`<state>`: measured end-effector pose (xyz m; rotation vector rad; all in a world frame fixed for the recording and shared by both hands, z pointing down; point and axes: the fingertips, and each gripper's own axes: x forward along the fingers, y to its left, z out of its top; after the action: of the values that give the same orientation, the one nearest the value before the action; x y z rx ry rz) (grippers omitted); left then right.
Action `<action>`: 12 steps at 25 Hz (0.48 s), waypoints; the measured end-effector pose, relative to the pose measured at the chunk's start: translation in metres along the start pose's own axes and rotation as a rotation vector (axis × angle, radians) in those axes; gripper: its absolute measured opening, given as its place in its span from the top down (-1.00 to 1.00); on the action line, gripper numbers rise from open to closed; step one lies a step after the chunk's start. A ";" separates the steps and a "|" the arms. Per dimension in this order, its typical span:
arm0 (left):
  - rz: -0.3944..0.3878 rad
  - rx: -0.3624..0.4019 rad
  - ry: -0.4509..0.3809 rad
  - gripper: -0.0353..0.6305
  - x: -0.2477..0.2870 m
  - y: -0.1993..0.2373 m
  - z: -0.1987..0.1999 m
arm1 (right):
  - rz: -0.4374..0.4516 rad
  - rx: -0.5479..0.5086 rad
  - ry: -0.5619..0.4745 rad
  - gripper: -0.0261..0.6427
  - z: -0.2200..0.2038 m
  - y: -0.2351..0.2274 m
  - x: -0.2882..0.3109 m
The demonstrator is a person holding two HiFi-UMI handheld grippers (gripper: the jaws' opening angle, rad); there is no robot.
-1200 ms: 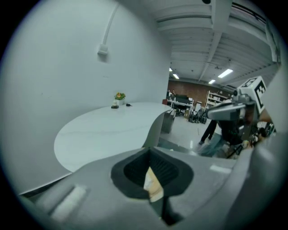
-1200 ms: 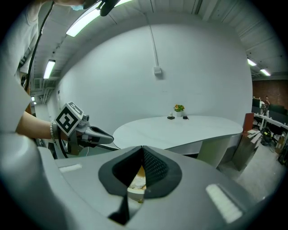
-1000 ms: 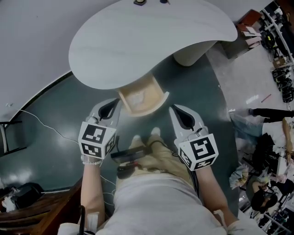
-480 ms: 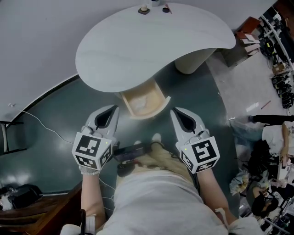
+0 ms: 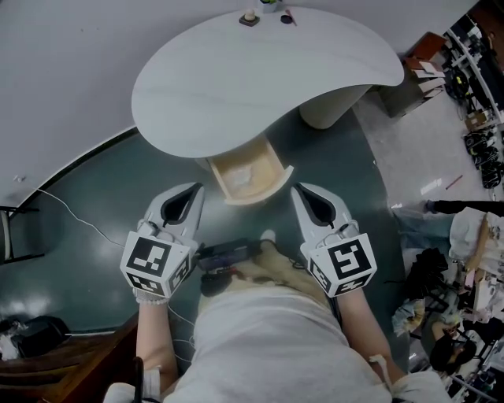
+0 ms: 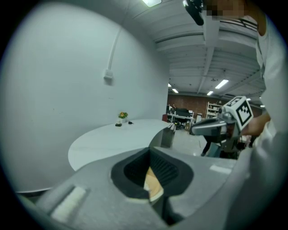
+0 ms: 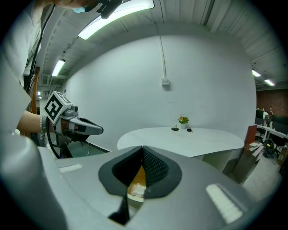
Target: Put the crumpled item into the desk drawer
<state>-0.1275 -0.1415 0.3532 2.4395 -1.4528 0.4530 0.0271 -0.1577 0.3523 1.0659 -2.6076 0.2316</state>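
Note:
The white curved desk (image 5: 236, 71) has a wooden drawer (image 5: 264, 185) pulled open below its near edge. A crumpled white item (image 5: 242, 173) lies inside the drawer. My left gripper (image 5: 192, 194) hovers just left of the drawer front and is shut, holding nothing. My right gripper (image 5: 302, 194) hovers just right of it, also shut and holding nothing. In the right gripper view the jaws (image 7: 142, 149) meet at the tip, and the crumpled item (image 7: 137, 191) shows below in the drawer. The left gripper view shows its closed jaws (image 6: 150, 152) over the drawer's wood (image 6: 153, 182).
A small potted plant (image 5: 250, 16) and small objects stand at the desk's far edge by the white wall. The desk's pedestal (image 5: 331, 102) stands at the right. A thin cable (image 5: 71, 212) trails across the dark floor on the left. Clutter lines the right side (image 5: 472, 118).
The left gripper has risen and drawn back a little from the drawer. The right gripper has risen slightly. Both jaws stay shut.

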 end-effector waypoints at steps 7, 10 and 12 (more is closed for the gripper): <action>-0.008 -0.007 -0.009 0.90 -0.002 -0.006 0.000 | -0.003 -0.010 -0.001 0.91 0.006 0.003 -0.002; -0.013 -0.006 -0.011 0.91 -0.003 -0.007 0.000 | -0.006 -0.014 0.002 0.91 0.006 0.003 -0.002; -0.017 -0.008 -0.013 0.90 -0.002 -0.007 -0.001 | -0.004 -0.018 0.001 0.91 0.005 0.005 -0.003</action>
<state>-0.1226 -0.1361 0.3524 2.4511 -1.4354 0.4278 0.0244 -0.1542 0.3464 1.0650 -2.6014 0.2067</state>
